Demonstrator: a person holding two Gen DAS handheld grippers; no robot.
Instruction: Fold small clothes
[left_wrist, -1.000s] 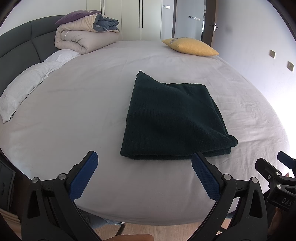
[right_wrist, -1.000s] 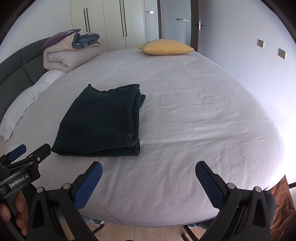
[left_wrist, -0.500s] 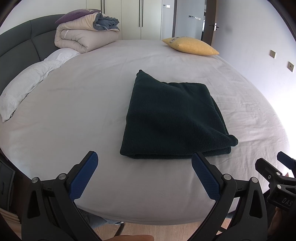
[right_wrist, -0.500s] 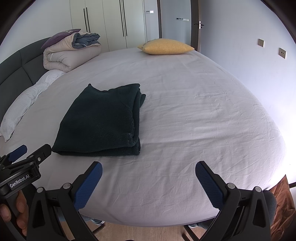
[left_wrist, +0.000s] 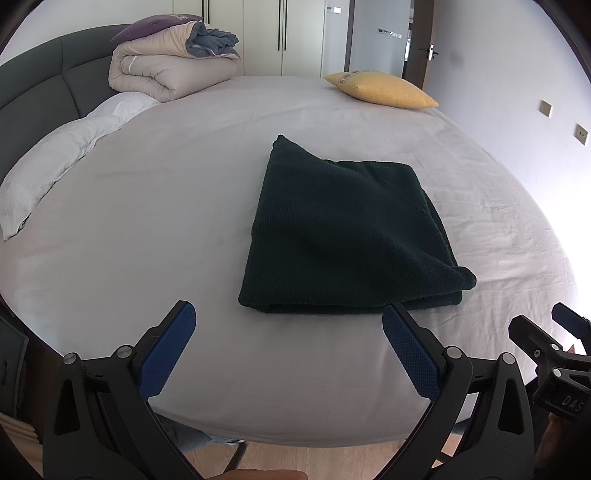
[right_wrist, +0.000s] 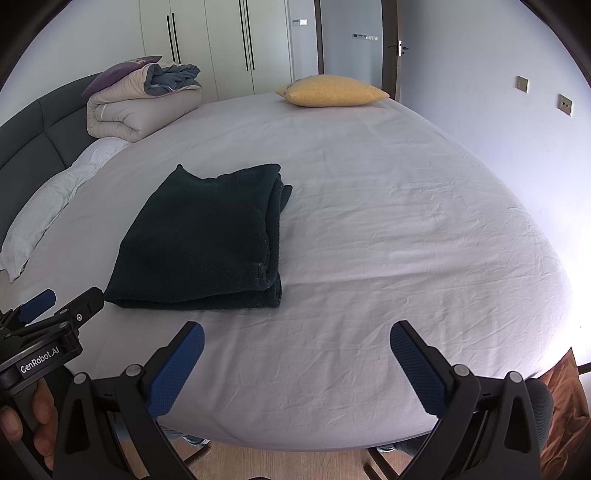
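Note:
A dark green garment (left_wrist: 347, 236) lies folded into a thick rectangle on the white bed sheet (left_wrist: 147, 206); the right wrist view shows it (right_wrist: 207, 240) left of centre, its stacked layers facing right. My left gripper (left_wrist: 288, 332) stands open just short of the garment's near edge, with nothing between its blue pads. My right gripper (right_wrist: 297, 343) is open too, over bare sheet to the right of the garment and near the bed's front edge. Each gripper shows at the edge of the other's view.
A rolled beige duvet (left_wrist: 166, 70) with a purple cushion sits at the back left by the dark headboard (left_wrist: 33, 92). A white pillow (left_wrist: 55, 166) lies along the left. A yellow pillow (right_wrist: 332, 90) rests at the far side. Wooden floor shows below the bed edge.

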